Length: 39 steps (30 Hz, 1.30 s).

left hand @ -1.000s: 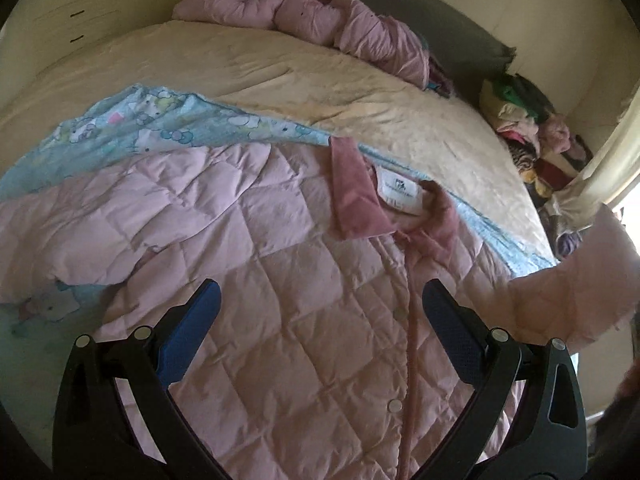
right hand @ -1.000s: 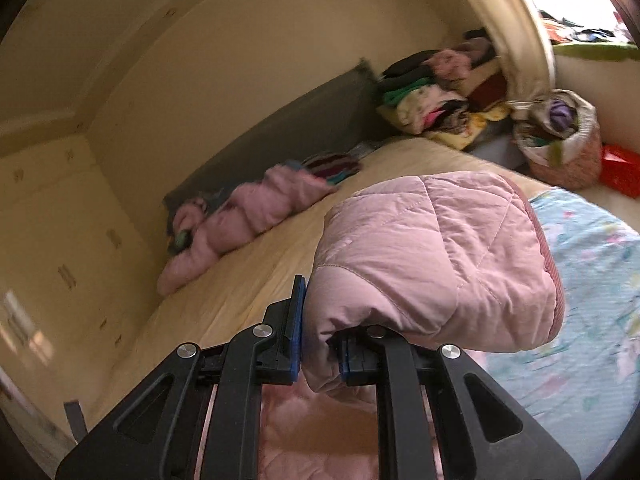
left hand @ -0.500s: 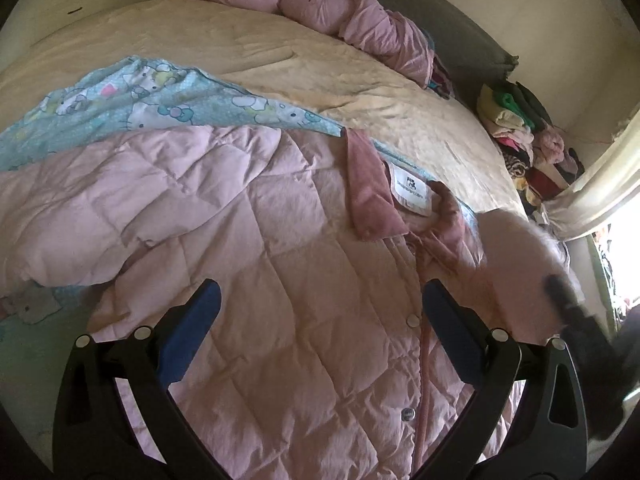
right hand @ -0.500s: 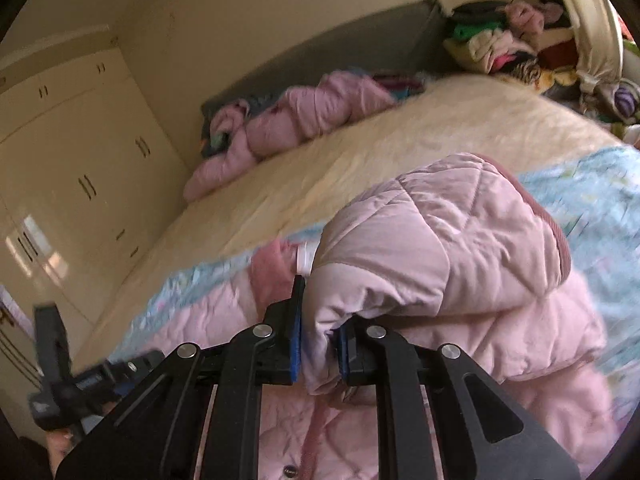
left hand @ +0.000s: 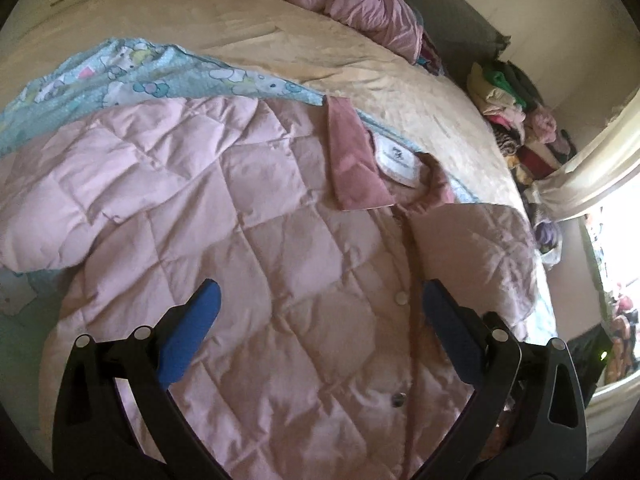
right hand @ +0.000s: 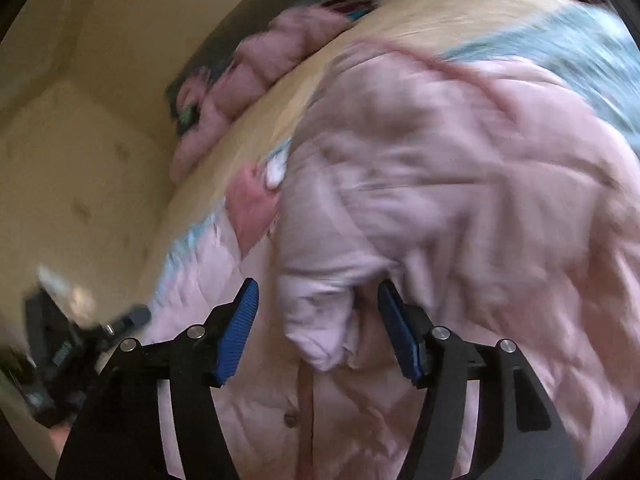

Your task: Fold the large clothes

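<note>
On the bed (left hand: pixel 360 72), right gripper (right hand: pixel 318 316) jaws opening, releasing the jacket (left hand: pixel 280 280) sleeve (right hand: pixel 316 312); left gripper (left hand: pixel 318 324), gaping empty, should fold the far sleeve next.

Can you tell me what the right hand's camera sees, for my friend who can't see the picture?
The right gripper is opening its blue-padded jaws, and the folded-over sleeve of a pink quilted jacket sits loose between them. The jacket lies on a bed with a light blue sheet under it. The picture is blurry.
</note>
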Tool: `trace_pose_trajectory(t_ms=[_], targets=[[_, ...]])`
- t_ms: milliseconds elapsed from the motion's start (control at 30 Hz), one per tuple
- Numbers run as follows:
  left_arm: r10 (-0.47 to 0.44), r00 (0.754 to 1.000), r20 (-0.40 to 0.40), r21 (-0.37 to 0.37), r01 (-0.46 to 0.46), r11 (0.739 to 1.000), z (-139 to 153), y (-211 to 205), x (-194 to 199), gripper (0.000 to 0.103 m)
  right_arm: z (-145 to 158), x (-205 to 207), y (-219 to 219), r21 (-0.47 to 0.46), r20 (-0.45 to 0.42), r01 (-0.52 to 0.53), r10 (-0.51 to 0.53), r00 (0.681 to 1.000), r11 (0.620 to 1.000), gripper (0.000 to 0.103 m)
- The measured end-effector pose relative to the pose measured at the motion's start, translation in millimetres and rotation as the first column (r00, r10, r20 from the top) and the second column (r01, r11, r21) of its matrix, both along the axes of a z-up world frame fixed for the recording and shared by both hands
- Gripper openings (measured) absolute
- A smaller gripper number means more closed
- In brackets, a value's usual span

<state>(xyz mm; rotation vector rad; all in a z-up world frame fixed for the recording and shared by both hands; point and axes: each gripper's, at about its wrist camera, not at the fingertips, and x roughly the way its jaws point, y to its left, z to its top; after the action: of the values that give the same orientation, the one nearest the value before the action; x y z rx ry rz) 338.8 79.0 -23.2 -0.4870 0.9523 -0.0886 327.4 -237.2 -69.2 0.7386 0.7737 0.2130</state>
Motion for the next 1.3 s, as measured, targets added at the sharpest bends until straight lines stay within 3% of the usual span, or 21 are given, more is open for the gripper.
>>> trace_pose_trajectory(t_ms=[100, 233, 333, 433, 567, 700, 900, 1067, 1200, 1300], targets=[[-0.005, 1.000, 0.007, -0.049, 0.005, 0.999, 3, 2, -2, 0.095, 6, 4, -21, 0.063, 0.028, 0.084, -0.086, 0.996, 0.994, 0.065], [-0.004, 1.000, 0.027, -0.081, 0.006, 0.997, 11, 5, -5, 0.095, 22, 15, -20, 0.044, 0.078, 0.059, -0.063, 0.995, 0.997, 0.026], [-0.003, 0.999, 0.053, -0.097, 0.008, 0.995, 20, 11, -11, 0.095, 47, 10, -1, -0.027, 0.177, 0.006, -0.002, 0.984, 1.000, 0.016], [0.016, 0.997, 0.075, -0.130, -0.006, 0.991, 27, 22, -14, 0.095, 62, 11, 31, -0.097, 0.238, -0.065, 0.087, 0.967, 0.993, 0.015], [0.026, 0.996, 0.084, -0.193, -0.009, 0.981, 27, 34, -15, 0.095, 66, 7, 66, -0.182, 0.251, -0.160, 0.203, 0.946, 0.970, 0.014], [0.038, 0.996, 0.086, -0.276, -0.013, 0.961, 19, 42, -12, 0.095, 57, 6, 101, -0.242, 0.215, -0.254, 0.307, 0.927, 0.936, 0.014], [0.070, 0.996, 0.056, -0.333, -0.048, 0.942, 2, 51, -6, 0.095, 38, 4, 139, -0.317, 0.148, -0.367, 0.428, 0.892, 0.875, 0.014], [0.074, 0.997, 0.035, -0.421, -0.053, 0.905, -15, 59, -1, 0.095, 22, 0, 159, -0.332, 0.090, -0.457, 0.510, 0.856, 0.825, 0.023], [0.069, 0.997, 0.030, -0.381, -0.052, 0.923, -23, 54, 2, 0.095, 20, -8, 160, -0.291, 0.079, -0.505, 0.547, 0.834, 0.813, 0.039], [0.046, 0.999, 0.023, -0.343, -0.036, 0.939, -29, 47, 6, 0.094, 24, -14, 151, -0.298, 0.082, -0.488, 0.532, 0.843, 0.820, 0.044]])
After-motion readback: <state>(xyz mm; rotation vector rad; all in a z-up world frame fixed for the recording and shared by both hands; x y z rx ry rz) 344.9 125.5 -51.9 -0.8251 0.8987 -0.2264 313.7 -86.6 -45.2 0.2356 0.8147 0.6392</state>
